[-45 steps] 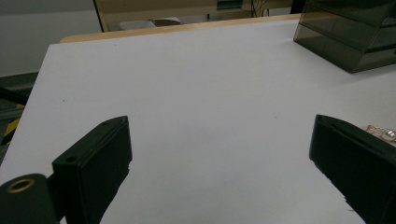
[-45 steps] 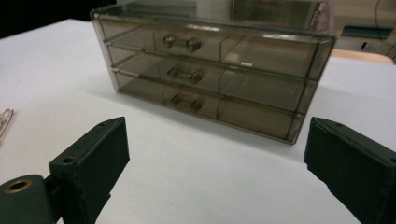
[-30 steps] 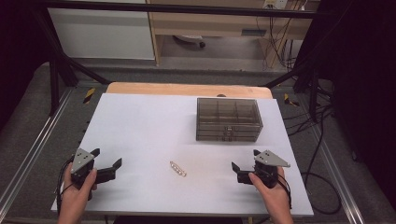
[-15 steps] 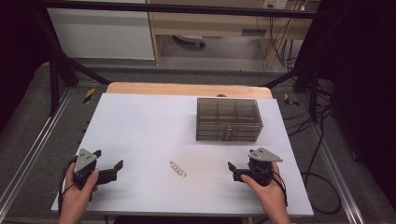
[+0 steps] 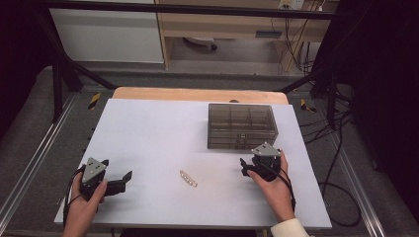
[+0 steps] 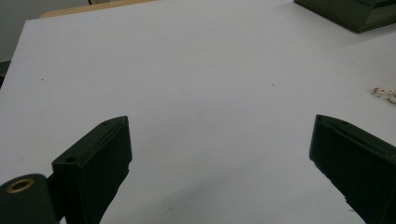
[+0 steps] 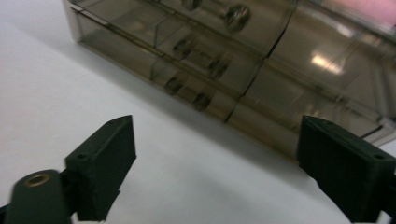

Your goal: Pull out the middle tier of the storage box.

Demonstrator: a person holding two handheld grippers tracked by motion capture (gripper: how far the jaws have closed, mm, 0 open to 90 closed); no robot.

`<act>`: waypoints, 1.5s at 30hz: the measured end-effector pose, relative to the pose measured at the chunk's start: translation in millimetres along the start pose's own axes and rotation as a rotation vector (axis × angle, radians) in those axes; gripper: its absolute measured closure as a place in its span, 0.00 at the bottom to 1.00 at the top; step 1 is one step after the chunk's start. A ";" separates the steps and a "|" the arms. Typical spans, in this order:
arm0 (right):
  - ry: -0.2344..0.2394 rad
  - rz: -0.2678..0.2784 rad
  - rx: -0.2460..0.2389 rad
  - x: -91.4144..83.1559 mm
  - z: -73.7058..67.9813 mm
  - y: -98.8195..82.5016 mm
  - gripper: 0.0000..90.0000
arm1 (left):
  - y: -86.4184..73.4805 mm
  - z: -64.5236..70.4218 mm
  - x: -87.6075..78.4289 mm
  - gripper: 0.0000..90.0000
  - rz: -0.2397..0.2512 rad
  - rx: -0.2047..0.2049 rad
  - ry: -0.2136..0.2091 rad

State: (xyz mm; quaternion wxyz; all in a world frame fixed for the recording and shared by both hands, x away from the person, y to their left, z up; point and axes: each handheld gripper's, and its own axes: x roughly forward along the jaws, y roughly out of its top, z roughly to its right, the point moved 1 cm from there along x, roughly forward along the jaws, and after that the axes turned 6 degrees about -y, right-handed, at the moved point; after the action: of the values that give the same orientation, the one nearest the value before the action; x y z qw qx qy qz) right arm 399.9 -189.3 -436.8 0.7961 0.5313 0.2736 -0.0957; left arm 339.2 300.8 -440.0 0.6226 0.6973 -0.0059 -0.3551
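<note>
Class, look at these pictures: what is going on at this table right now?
A person holds a gripper in each hand over a white table. The right gripper, jaws open and just closing a little with nothing between them, faces the smoky drawer box. The left gripper rests open. A small bracelet lies untouched between them.

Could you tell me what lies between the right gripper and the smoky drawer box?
Only bare white table; the right gripper view shows the open right gripper facing the smoky drawer box close ahead.
</note>
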 end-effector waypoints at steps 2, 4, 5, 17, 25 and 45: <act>-0.053 0.012 -0.061 2.5 -1.9 4.7 0.19 | 0.0 0.1 -0.2 0.06 -0.001 0.002 0.001; -0.111 0.026 -0.133 3.6 -6.0 8.8 0.25 | 0.1 0.4 0.6 0.06 -0.004 0.003 -0.003; -0.124 0.032 -0.165 3.7 -8.1 10.2 0.28 | 0.0 0.4 1.4 0.06 -0.007 0.006 -0.004; -0.289 0.077 -0.665 6.1 -41.4 9.6 0.64 | -0.8 2.3 3.3 0.06 -0.022 0.008 -0.013; -0.374 0.075 -0.881 17.6 -57.4 9.0 0.74 | -1.2 2.6 4.4 0.06 -0.025 0.010 -0.025; -0.435 0.069 -1.047 37.4 -65.3 9.5 0.82 | -1.6 4.4 5.6 0.07 -0.036 0.019 -0.034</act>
State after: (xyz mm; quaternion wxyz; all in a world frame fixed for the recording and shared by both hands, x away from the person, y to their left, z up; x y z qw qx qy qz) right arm 413.4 -121.5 -468.1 0.9940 0.0427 0.0967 -0.0284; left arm 340.5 294.9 -444.0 0.6093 0.6970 -0.0072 -0.3779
